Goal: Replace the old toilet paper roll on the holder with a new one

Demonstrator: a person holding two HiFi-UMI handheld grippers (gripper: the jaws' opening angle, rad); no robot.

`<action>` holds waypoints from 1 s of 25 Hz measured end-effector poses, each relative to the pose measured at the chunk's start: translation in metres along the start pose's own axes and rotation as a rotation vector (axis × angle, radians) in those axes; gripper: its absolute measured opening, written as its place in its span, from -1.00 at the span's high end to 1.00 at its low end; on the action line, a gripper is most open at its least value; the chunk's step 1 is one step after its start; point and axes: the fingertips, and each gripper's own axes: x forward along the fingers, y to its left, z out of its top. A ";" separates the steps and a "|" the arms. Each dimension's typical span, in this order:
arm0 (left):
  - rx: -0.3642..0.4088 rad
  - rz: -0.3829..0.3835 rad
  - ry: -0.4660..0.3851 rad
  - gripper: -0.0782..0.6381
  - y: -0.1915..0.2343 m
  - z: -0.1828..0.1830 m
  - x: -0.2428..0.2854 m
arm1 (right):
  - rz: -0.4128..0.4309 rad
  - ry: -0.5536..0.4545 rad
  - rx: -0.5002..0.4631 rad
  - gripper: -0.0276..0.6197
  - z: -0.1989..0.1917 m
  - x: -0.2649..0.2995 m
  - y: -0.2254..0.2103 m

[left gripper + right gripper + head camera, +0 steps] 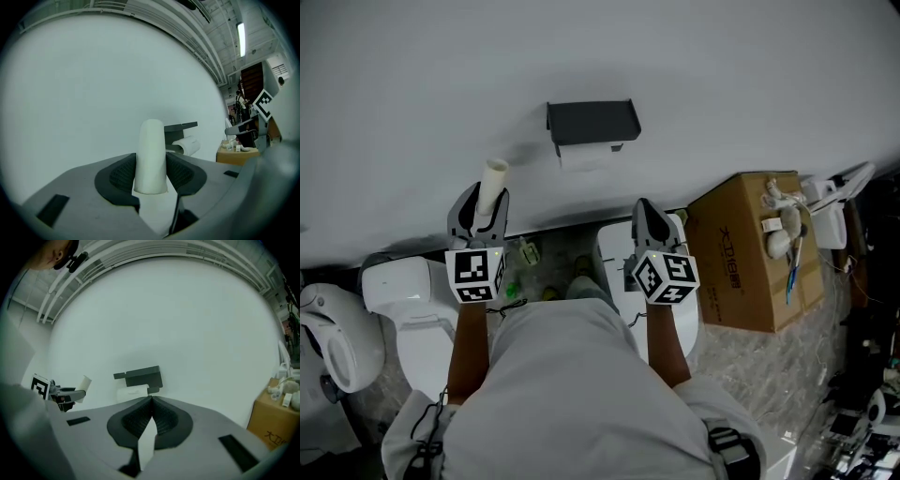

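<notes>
A black toilet paper holder (592, 122) is fixed to the white wall, and a white paper roll (586, 156) sits under its cover. My left gripper (484, 202) is shut on a pale bare cardboard tube (494, 178), which stands up out of the jaws, lower left of the holder. In the left gripper view the tube (151, 154) is pinched between both pads, with the holder (181, 127) and roll (188, 145) beyond it. My right gripper (645, 209) is shut with nothing in it, lower right of the holder. The right gripper view shows the holder (143, 376) straight ahead.
A brown cardboard box (752, 251) with small items on top stands at the right by the wall. At the lower left is a white toilet (403, 300). Another white fixture (615, 267) lies under my right gripper. Cluttered floor runs along the right edge.
</notes>
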 end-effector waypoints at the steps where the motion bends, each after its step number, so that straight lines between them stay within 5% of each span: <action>1: -0.004 0.001 -0.006 0.20 0.001 0.001 -0.002 | 0.006 -0.009 0.011 0.91 -0.001 0.001 -0.001; 25: 0.045 -0.030 -0.043 0.20 -0.025 0.007 -0.020 | 0.024 -0.072 -0.013 0.91 -0.002 -0.025 -0.013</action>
